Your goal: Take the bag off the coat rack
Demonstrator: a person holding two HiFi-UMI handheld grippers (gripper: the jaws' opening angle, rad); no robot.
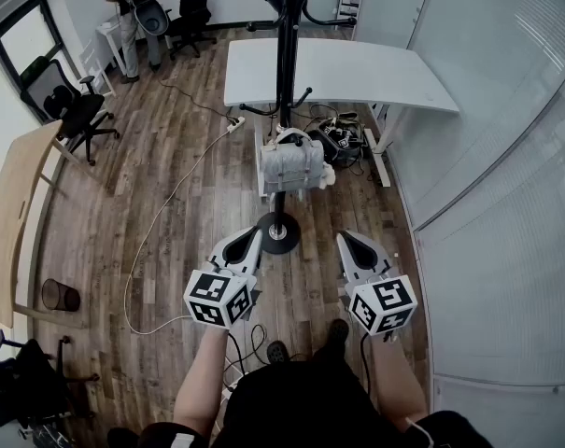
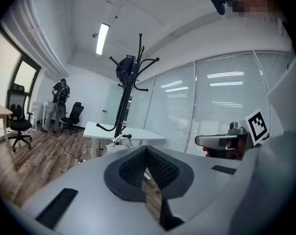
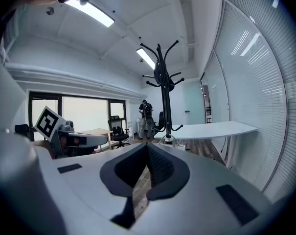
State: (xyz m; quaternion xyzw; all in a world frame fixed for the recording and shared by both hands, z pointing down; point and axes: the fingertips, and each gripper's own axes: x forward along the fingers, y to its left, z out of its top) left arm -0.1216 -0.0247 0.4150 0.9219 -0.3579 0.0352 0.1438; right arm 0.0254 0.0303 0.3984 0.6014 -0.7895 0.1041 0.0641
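A grey bag (image 1: 289, 169) hangs low on the black coat rack (image 1: 284, 63), just above the rack's round base (image 1: 279, 238). A darker bag (image 2: 124, 68) hangs near the rack's top hooks. My left gripper (image 1: 251, 239) is held on the near left of the base, and my right gripper (image 1: 350, 244) on the near right. Both are shut, hold nothing and stay short of the grey bag. In the left gripper view my shut left gripper (image 2: 147, 153) points at the rack (image 2: 125, 102), with the grey bag's top (image 2: 113, 147) just showing. The right gripper (image 3: 148, 151) also faces the rack (image 3: 165, 97).
A white desk (image 1: 357, 77) stands behind the rack with cables and a dark bag (image 1: 343, 143) beneath it. A glass wall with blinds (image 1: 506, 157) runs along the right. Left are a wooden table (image 1: 11, 213), office chairs (image 1: 77, 110) and a bin (image 1: 61, 295). A person (image 1: 133, 7) stands far back.
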